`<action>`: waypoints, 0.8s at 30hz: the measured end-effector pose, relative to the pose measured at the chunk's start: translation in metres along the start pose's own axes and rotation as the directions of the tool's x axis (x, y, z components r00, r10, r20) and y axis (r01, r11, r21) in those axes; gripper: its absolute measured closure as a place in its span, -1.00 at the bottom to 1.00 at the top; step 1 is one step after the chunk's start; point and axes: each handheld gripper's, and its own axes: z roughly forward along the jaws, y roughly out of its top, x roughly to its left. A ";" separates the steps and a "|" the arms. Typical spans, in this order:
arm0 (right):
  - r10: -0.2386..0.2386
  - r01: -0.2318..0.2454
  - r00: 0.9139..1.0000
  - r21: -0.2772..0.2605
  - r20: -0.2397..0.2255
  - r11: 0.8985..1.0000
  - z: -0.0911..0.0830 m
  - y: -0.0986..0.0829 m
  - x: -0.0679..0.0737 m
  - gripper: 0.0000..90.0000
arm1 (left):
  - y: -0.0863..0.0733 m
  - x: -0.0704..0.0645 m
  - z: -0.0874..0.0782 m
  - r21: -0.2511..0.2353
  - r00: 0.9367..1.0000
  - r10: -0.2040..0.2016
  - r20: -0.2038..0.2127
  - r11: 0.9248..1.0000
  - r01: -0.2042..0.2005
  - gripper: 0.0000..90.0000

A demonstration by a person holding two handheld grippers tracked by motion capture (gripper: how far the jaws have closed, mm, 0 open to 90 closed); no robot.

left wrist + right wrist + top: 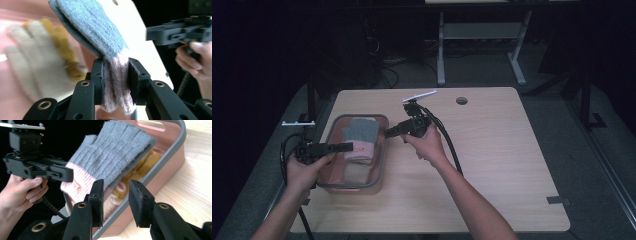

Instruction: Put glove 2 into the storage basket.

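A pair of grey knit gloves with pink cuffs is held up over a pink bin with a grey rim, at the table's left. My left gripper is shut on the pink cuffs, and the grey fingers point away from it. Open and holding nothing, my right gripper has its jaws just short of the grey gloves, above the bin's rim. In the high view the right gripper reaches in from the bin's right side.
More gloves lie in the bin: a white and yellow one and yellow-orange ones. The wooden table stretches bare to the right, with a round cable hole at its far edge. Dark floor and a desk frame lie beyond.
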 end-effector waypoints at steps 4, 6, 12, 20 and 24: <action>-0.001 0.001 1.000 -0.001 0.007 1.000 -0.003 -0.001 -0.001 0.43 | -0.004 0.014 0.002 0.022 0.999 -0.029 -0.020 0.999 0.029 0.53; -0.001 0.001 1.000 -0.003 0.011 1.000 -0.004 -0.002 -0.002 0.43 | -0.006 0.018 0.003 0.040 0.999 -0.040 -0.029 0.998 0.041 0.53; -0.001 0.001 1.000 0.000 0.022 1.000 -0.008 -0.004 -0.003 0.41 | -0.010 0.026 0.009 0.085 0.996 -0.067 -0.059 0.994 0.072 0.52; 0.002 -0.002 0.999 -0.004 0.035 1.000 -0.015 -0.009 -0.008 0.39 | -0.013 0.034 0.012 0.129 0.992 -0.076 -0.103 0.988 0.089 0.44; -0.001 0.001 0.999 -0.007 0.039 1.000 -0.018 -0.010 -0.008 0.37 | -0.011 0.032 0.013 0.149 0.989 -0.054 -0.134 0.986 0.074 0.35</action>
